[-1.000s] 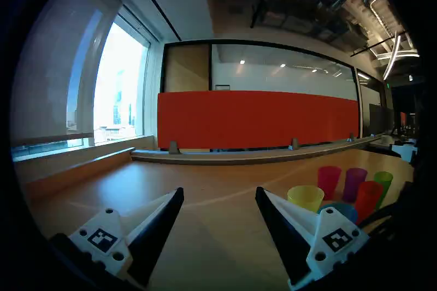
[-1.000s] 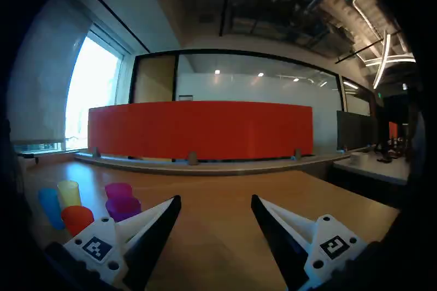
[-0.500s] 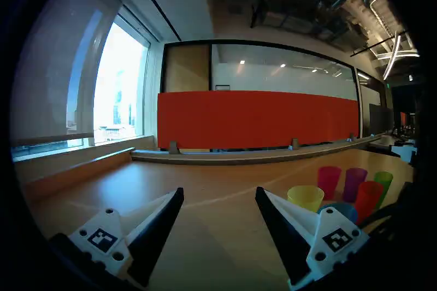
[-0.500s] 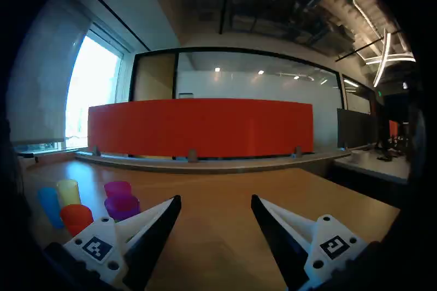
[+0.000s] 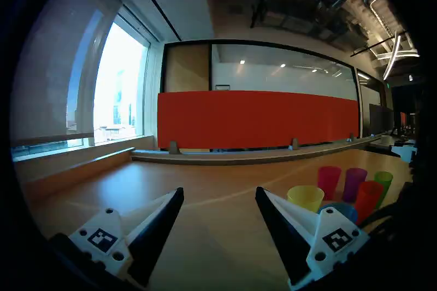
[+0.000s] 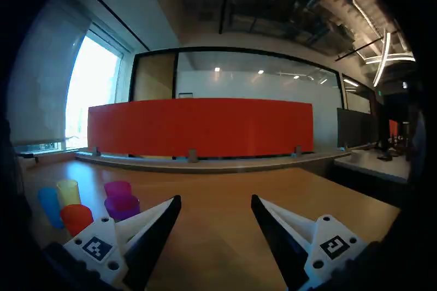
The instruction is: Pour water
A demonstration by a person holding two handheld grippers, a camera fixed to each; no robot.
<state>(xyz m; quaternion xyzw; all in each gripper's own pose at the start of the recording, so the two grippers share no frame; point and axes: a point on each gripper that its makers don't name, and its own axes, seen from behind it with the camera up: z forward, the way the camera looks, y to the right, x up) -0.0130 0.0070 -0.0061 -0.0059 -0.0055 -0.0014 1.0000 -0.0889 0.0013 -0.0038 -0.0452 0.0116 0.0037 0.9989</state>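
My left gripper (image 5: 219,194) stands open over the wooden table (image 5: 218,247), nothing between its fingers. To its right is a cluster of plastic cups: yellow (image 5: 305,197), blue (image 5: 343,210), red (image 5: 367,199), pink (image 5: 329,180), purple (image 5: 354,182) and green (image 5: 383,180). My right gripper (image 6: 216,202) is open too, low over the table (image 6: 218,236). On its left stand the blue cup (image 6: 49,206), yellow cup (image 6: 69,192), red cup (image 6: 76,219), pink cup (image 6: 118,188) and purple cup (image 6: 123,206). I cannot tell which cups hold water.
A long red divider panel (image 5: 257,119) stands along the table's far edge, also in the right gripper view as the red panel (image 6: 199,127). A bright window (image 5: 117,91) and ledge lie to the left. A second desk (image 6: 377,165) with items sits at the right.
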